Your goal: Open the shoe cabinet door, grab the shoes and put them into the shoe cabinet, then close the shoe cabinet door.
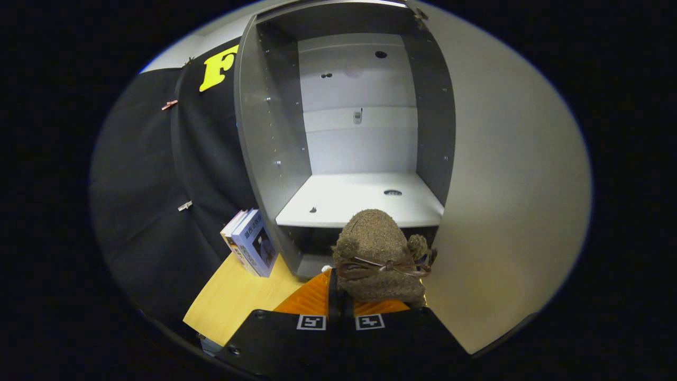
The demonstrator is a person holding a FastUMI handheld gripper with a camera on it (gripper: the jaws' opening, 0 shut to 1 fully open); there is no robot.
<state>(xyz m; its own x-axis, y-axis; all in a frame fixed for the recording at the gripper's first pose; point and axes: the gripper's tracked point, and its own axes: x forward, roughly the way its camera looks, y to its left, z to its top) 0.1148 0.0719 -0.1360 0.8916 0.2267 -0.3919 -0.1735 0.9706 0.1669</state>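
I'm holding the fuzzy brown shoe (378, 254) with my gripper (340, 301) clamped on its soft, light heel, aiming at the open shoe cabinet (359, 198) shelf.

The shoe cabinet (365, 137) stands open, grey-walled with a pale back panel and a white shelf (359, 203); its door (508, 211) is swung wide to the cabinet's right; a brown fuzzy shoe (378, 254) with a thin brown lace bow sits toe-first just before the shelf's front edge, held at its heel by the orange-fingered claw (341, 307).
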